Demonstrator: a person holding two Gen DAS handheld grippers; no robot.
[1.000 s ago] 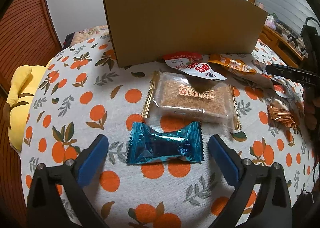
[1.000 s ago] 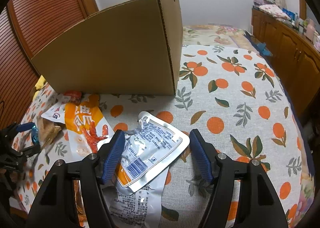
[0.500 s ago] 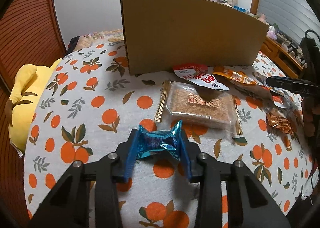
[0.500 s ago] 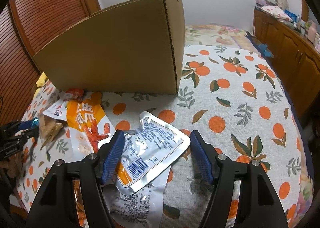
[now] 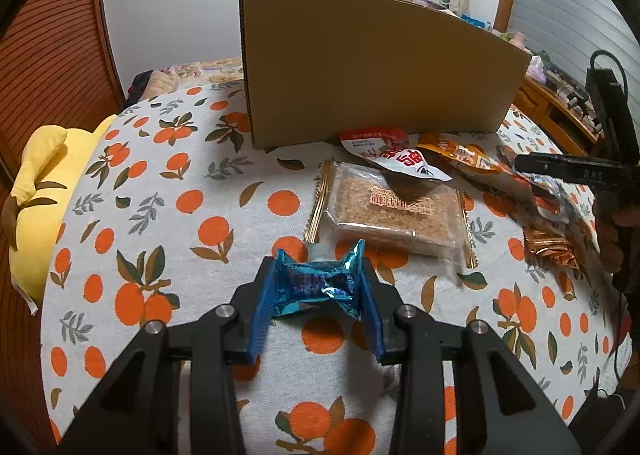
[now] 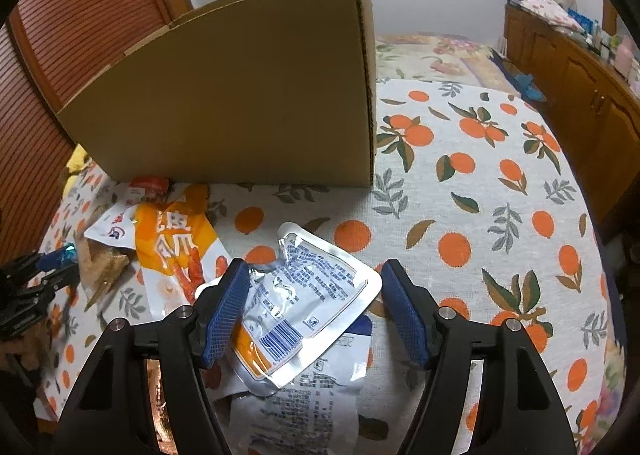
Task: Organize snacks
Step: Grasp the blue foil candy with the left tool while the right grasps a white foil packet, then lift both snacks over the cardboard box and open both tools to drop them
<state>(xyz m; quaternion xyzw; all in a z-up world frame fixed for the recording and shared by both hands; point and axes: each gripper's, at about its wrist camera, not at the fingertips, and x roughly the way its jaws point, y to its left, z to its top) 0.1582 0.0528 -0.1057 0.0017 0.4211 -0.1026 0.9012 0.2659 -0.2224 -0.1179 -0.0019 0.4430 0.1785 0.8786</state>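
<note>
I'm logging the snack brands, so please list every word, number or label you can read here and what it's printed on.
"DAS", roughly, faint: right gripper body, seen from the left wrist.
Large white Chinese characters on the orange pouch: too distorted to quote.
Red characters on the clear-wrapped cake: blurred.
Red-and-white pouch: unreadable.
Silver pouch: barcode, small print too small.
Blue candy in the left gripper: illegible.

The right tongs (image 6: 310, 309) are hovering spread wide over a silver pouch (image 6: 316, 287) that is lying between their blue pads, touching the left one. A cardboard box (image 6: 240, 87) is standing at the far side of the orange-print counter (image 6: 480, 215). An orange packet (image 6: 176, 243) is lying left of the pouch, and the left tongs (image 6: 56, 265) are showing at the left edge, pinching a blue candy (image 6: 66, 253).
</note>
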